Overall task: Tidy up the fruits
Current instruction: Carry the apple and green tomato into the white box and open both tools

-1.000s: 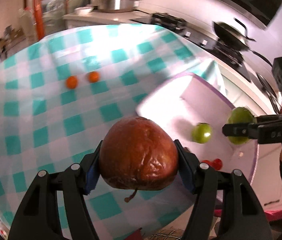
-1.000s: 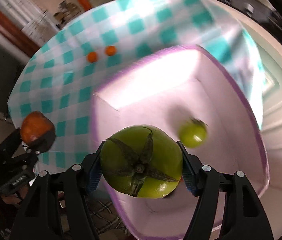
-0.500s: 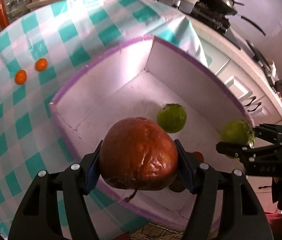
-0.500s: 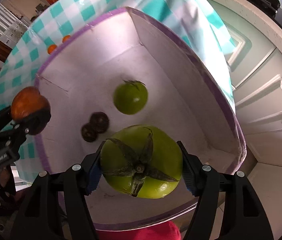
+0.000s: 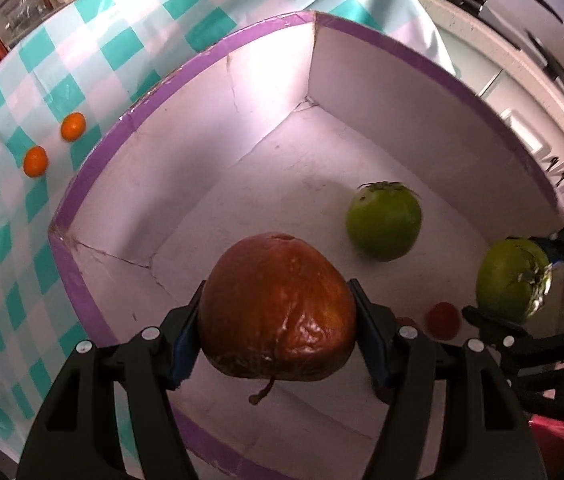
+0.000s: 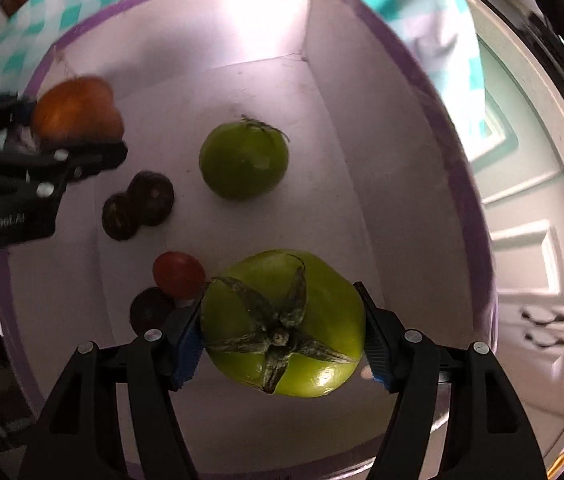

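Both grippers have come down over the box (image 5: 382, 46): left gripper (image 5: 277, 320) clamps the brown fruit (image 5: 277, 308), right gripper (image 6: 282, 332) clamps the green tomato (image 6: 286, 320); release is probably next.

Two green tomatoes (image 6: 282, 322) (image 6: 243, 158), one brown wrinkly fruit (image 5: 275, 308), two small oranges (image 5: 73, 126) (image 5: 36, 161), one red tomato (image 6: 177, 274), three dark round fruits (image 6: 149, 198) (image 6: 119, 216) (image 6: 149, 314), one box (image 5: 402, 56).

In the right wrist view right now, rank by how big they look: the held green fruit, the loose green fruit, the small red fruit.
1. Held green fruit, though nearness inflates it.
2. Loose green fruit.
3. Small red fruit.
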Demonstrator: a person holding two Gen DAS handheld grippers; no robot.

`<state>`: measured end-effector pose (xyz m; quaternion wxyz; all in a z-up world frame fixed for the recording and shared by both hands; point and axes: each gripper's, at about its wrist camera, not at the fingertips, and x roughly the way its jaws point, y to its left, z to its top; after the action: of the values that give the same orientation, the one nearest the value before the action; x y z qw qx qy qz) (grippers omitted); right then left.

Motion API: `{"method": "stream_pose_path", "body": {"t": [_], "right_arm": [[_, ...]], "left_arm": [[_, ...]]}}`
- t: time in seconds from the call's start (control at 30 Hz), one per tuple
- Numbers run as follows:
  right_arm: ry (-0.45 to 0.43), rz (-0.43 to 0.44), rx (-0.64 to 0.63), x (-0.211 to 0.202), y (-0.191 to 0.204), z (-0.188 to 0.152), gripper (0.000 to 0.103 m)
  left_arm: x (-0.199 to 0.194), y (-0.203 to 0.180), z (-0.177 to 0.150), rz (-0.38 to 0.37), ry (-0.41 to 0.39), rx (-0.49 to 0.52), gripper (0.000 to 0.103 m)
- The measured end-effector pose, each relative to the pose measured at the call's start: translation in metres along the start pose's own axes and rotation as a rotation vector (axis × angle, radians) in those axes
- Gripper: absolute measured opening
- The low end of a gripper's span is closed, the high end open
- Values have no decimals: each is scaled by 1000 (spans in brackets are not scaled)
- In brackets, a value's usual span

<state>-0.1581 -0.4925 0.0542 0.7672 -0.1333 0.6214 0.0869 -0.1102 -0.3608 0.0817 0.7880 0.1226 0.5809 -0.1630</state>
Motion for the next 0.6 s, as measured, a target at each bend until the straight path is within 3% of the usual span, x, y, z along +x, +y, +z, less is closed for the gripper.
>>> {"method": "stream_pose_path", "body": {"t": [0.13, 0.6], "right_arm": [[26, -37, -47, 9, 3, -2, 66], [56, -73, -94, 19, 14, -10, 65]], "left_arm": [[0, -16, -2, 97, -20, 109, 66], [23, -29, -13, 138, 53, 200, 66]]}}
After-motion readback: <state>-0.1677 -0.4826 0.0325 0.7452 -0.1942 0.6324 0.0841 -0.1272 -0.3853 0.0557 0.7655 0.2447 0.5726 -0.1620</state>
